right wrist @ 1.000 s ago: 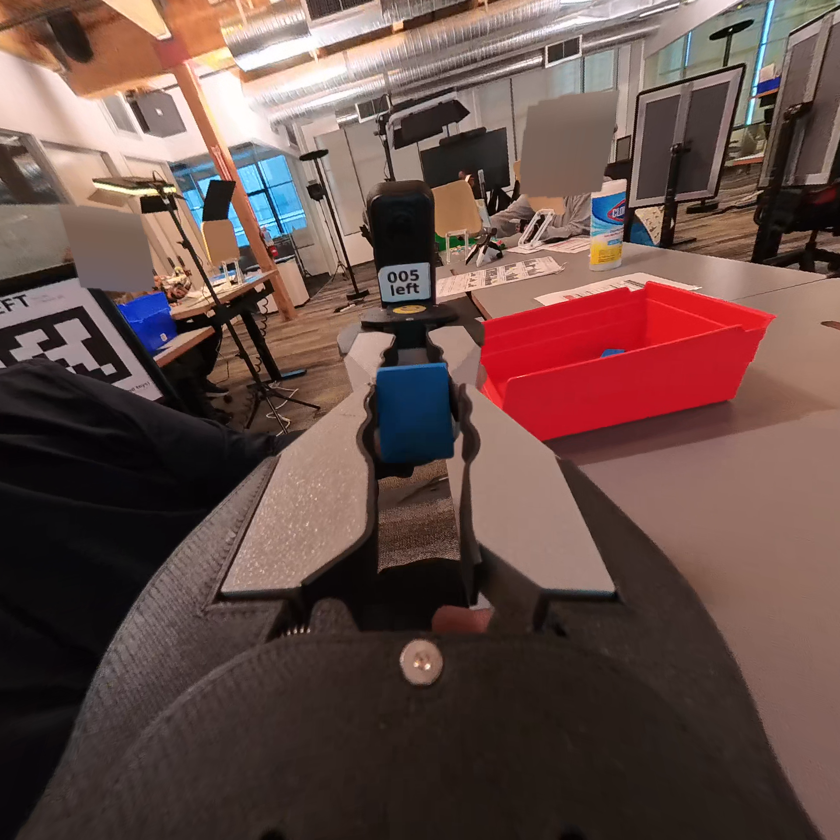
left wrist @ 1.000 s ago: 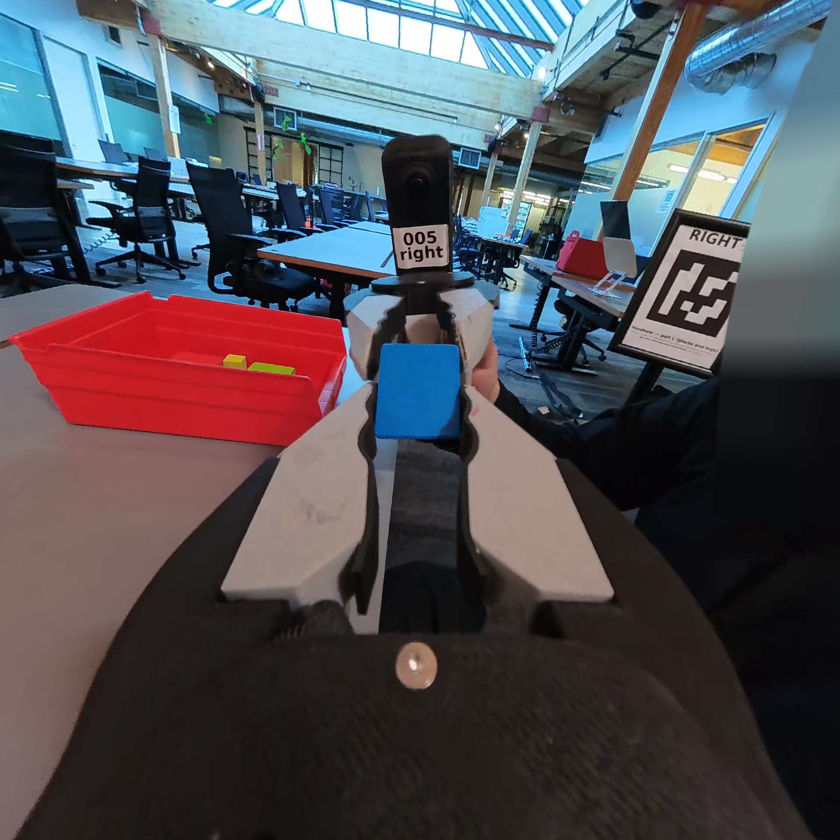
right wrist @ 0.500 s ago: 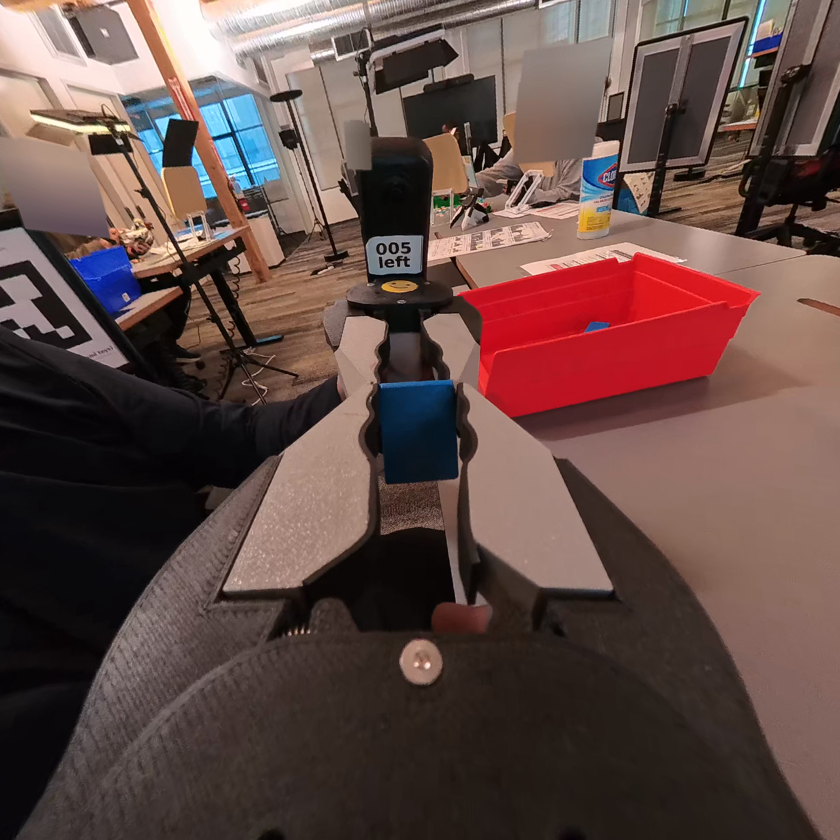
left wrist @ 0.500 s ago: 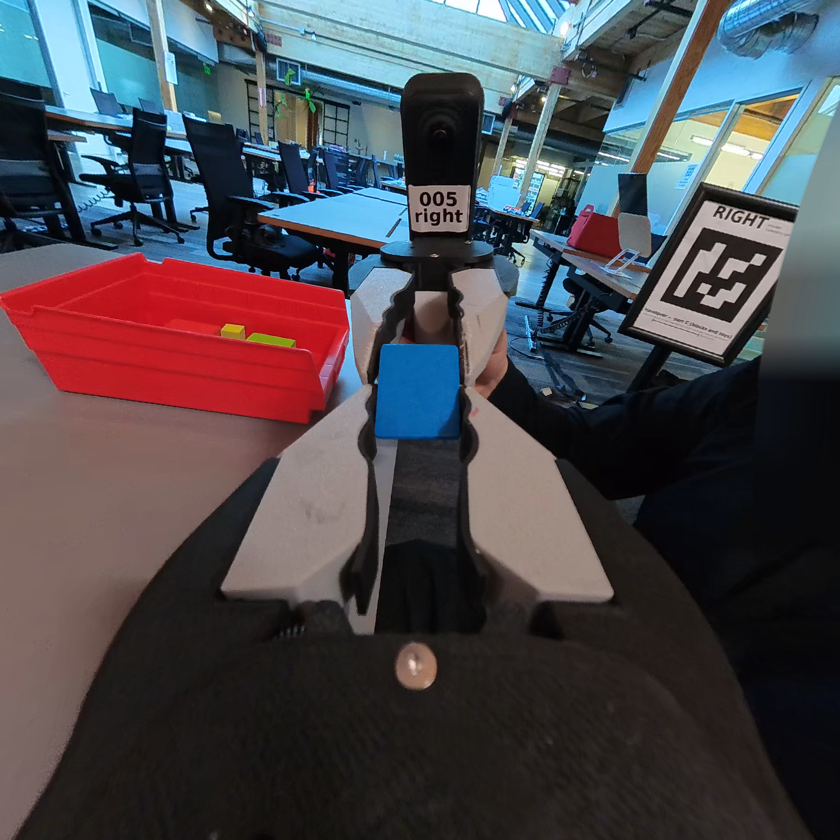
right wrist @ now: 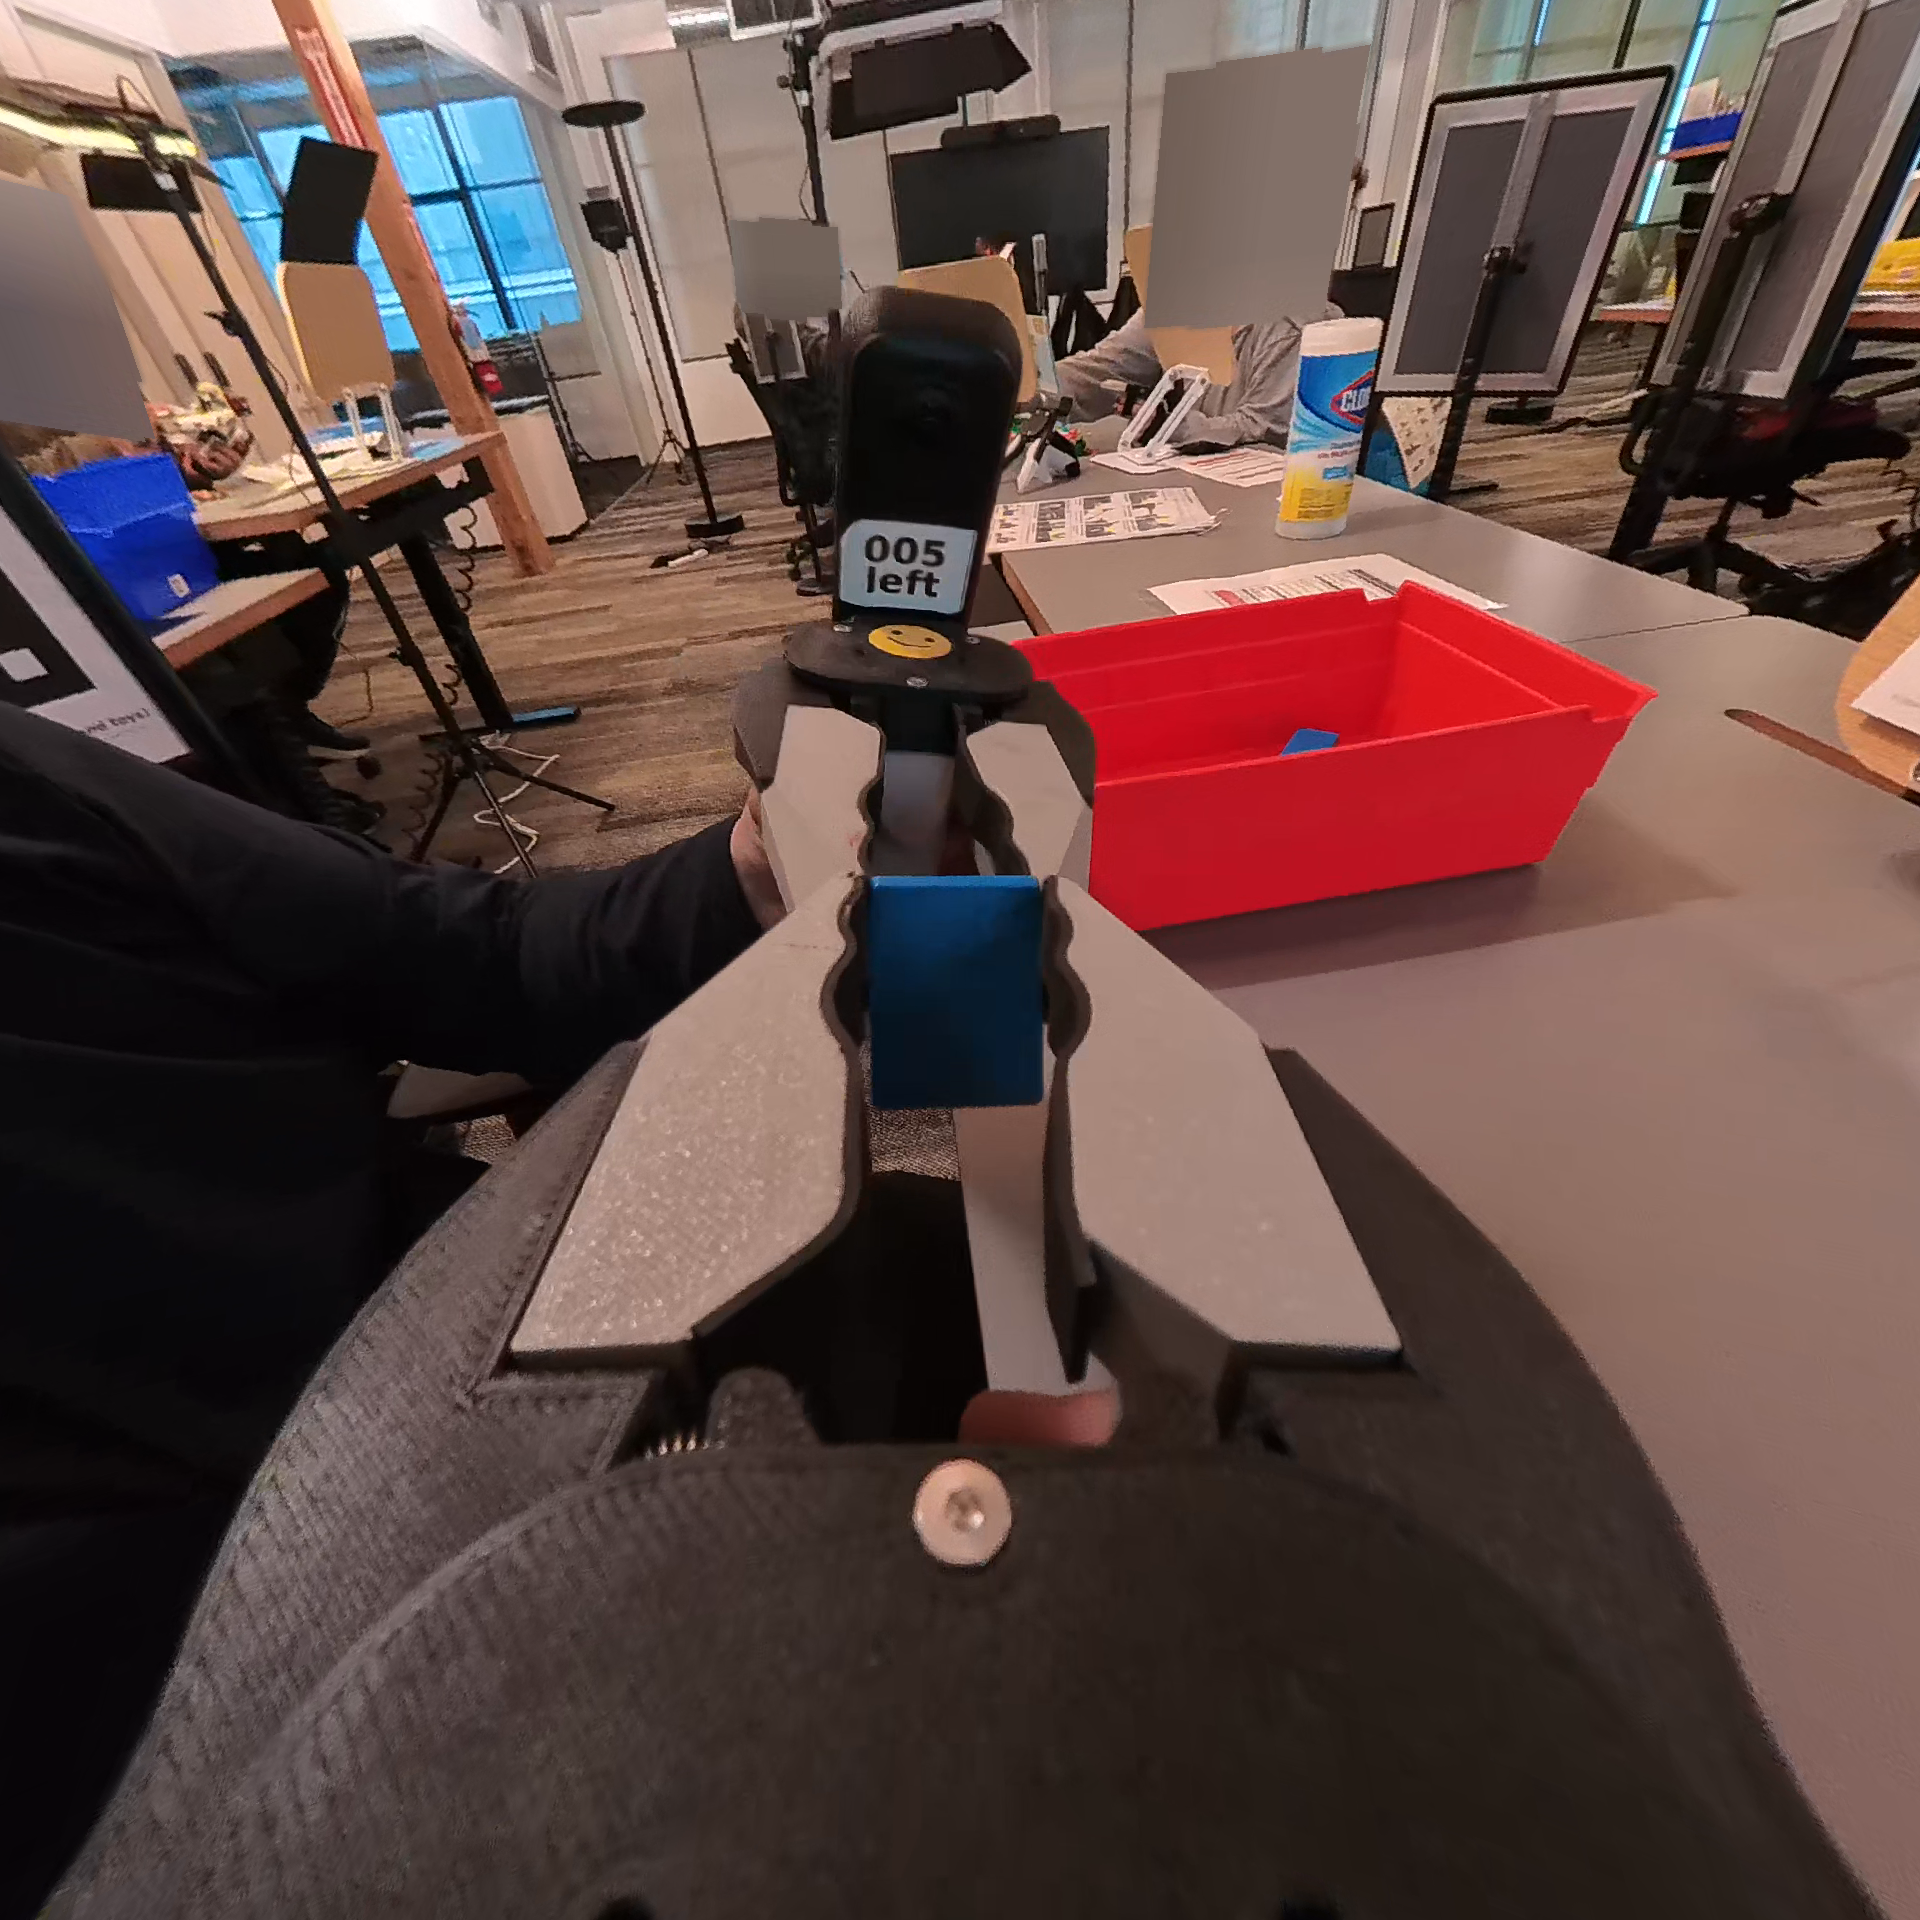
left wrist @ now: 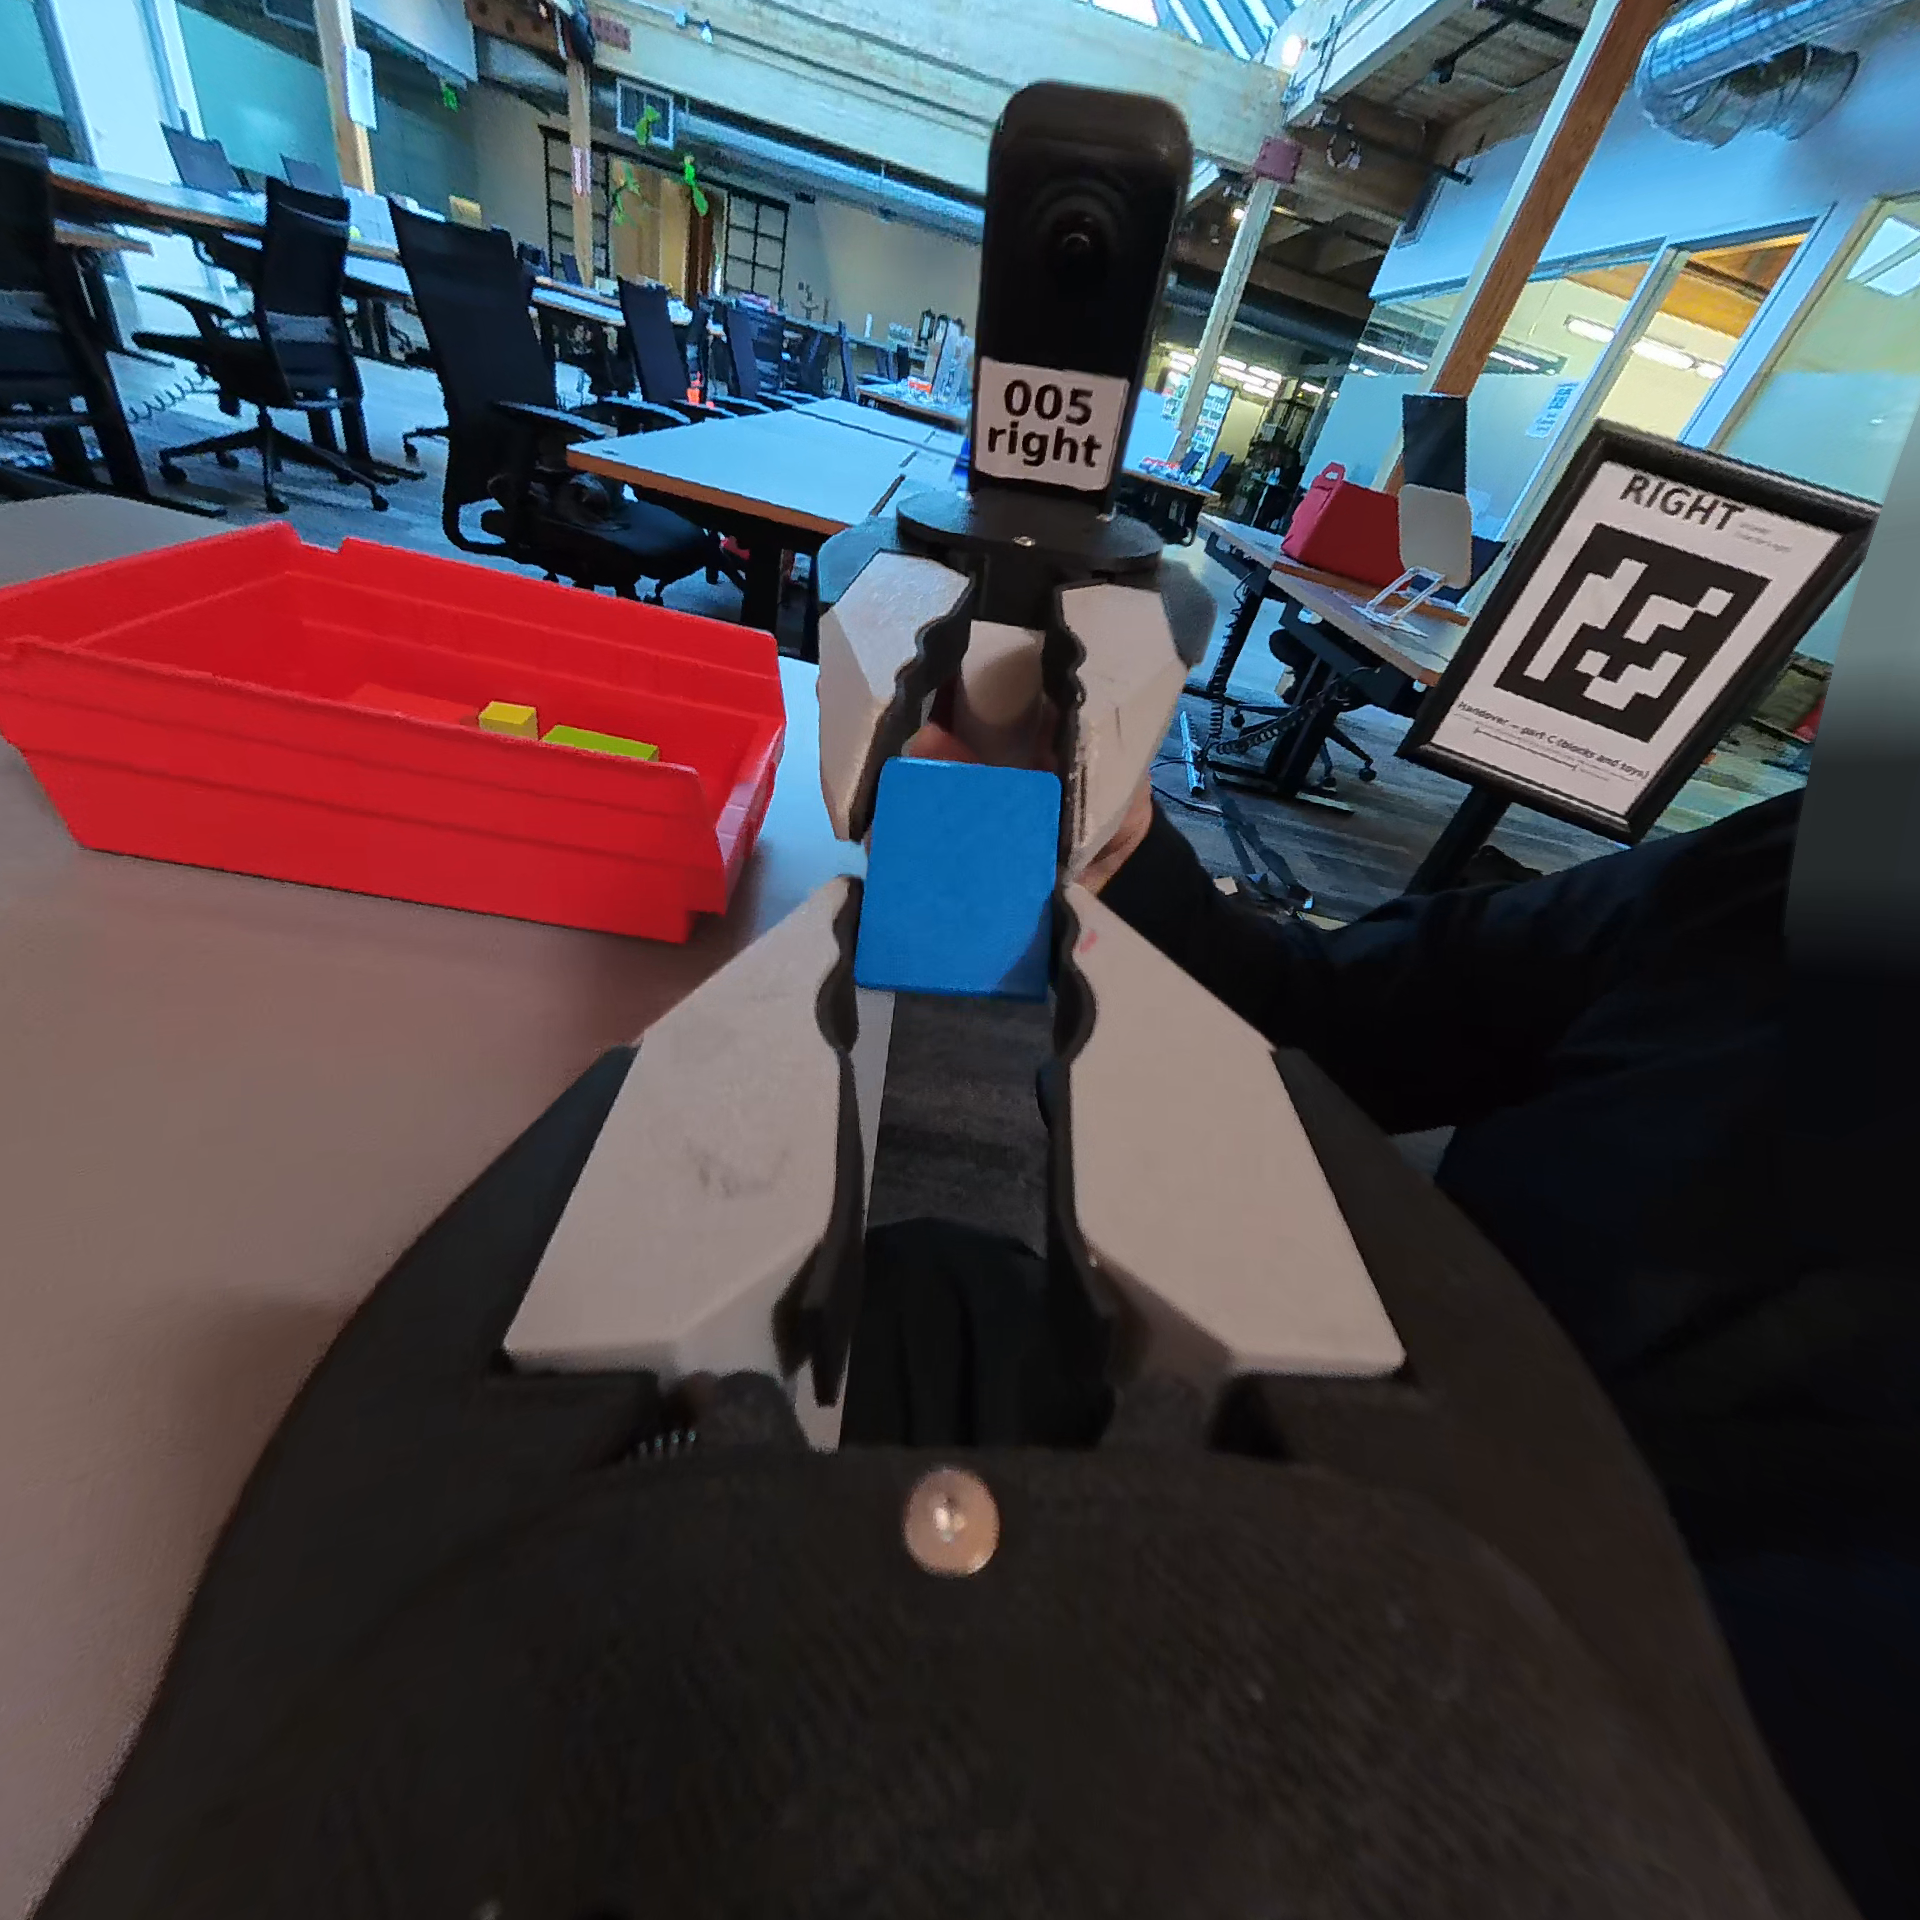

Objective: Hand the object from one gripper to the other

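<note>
Left tool: my left tool (left wrist: 956, 914) is pinching the near end of the blue block (left wrist: 956, 883), which sits only at the very tips.
Right tool: my right tool (right wrist: 954, 935) is pressed onto the same block from the opposite side, and here the block sits deeper between the fingers.
Block position: the block is held in the air between the two tools, which face each other nose to nose. It is above the counter (left wrist: 260, 1091) edge, partly over the floor and my dark sleeve.
Load: I cannot tell which tool carries the weight.
Risk, early release: if one tool spreads before the other has a firm squeeze, I judge the block drops. It could miss the counter and land on the floor.
Risk, shallow hold: the left tips cover little of the block's smooth painted faces, so a small twist could pivot it out.
Risk, tug: pulling the tools apart while both are clamped would drag the block askew or snap it free.
Risk, collision: the fingertips of the two tools are just beside each other, so any push forward may knock them together.
Nearby: a red bin (left wrist: 364, 831) with a yellow block (left wrist: 508, 717) and a green block (left wrist: 600, 741) stands on my left. Another red bin (right wrist: 1299, 831) stands on my right. Both are apart from the tools and not a hazard now.
</note>
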A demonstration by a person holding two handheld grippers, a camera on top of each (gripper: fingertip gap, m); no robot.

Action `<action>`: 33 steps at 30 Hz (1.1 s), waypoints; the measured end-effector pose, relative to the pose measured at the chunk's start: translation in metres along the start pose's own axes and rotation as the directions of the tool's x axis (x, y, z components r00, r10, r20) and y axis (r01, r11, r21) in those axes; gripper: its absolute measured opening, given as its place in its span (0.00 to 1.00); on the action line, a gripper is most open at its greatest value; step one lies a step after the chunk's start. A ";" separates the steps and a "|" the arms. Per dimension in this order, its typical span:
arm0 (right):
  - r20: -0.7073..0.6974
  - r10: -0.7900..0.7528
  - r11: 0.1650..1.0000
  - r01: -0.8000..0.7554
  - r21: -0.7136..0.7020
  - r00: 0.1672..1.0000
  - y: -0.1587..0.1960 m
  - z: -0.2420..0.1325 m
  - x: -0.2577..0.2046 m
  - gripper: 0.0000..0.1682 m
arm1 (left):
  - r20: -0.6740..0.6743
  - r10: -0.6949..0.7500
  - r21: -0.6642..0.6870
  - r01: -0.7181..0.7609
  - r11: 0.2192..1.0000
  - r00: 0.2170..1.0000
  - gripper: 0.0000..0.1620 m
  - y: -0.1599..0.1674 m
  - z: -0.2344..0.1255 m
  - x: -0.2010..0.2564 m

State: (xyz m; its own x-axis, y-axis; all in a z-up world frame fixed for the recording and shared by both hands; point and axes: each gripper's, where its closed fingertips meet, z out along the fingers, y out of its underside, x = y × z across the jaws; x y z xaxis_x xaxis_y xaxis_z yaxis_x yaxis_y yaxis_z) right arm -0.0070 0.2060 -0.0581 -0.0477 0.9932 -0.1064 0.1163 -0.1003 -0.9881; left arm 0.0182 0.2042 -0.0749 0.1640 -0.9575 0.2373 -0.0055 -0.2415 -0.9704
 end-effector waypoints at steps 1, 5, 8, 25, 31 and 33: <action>-0.001 0.008 1.000 -0.008 0.005 1.000 0.000 -0.001 0.001 0.18 | -0.001 -0.007 -0.007 0.007 1.000 1.000 0.20 0.002 0.000 -0.001; 0.018 0.045 0.999 -0.046 0.030 0.999 -0.003 -0.002 0.002 0.18 | -0.008 -0.017 -0.002 0.017 1.000 1.000 0.20 0.002 0.000 -0.001; 0.025 0.065 0.998 -0.066 0.024 0.998 -0.001 -0.001 0.003 0.18 | 0.010 0.001 0.000 -0.001 1.000 1.000 0.20 0.001 -0.002 -0.003; 0.038 0.099 0.995 -0.100 0.013 0.994 0.006 0.004 0.006 0.19 | 0.034 -0.015 0.004 0.015 1.000 0.999 0.20 0.000 -0.003 -0.007; 0.036 0.198 0.980 -0.198 0.007 0.980 0.011 0.002 0.018 0.19 | 0.111 -0.082 -0.053 0.088 0.995 0.990 0.21 0.009 -0.002 -0.020; 0.017 0.230 0.973 -0.231 0.023 0.973 0.009 -0.003 0.026 0.18 | 0.155 -0.056 -0.091 0.071 0.993 0.986 0.20 0.015 -0.003 -0.025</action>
State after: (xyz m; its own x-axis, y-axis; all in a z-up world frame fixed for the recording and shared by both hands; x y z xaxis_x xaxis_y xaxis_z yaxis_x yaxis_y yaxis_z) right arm -0.0043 0.2312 -0.0698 -0.0368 0.9422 -0.3330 0.1015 -0.3280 -0.9392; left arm 0.0111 0.2241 -0.0948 0.3152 -0.9063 0.2815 -0.0838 -0.3221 -0.9430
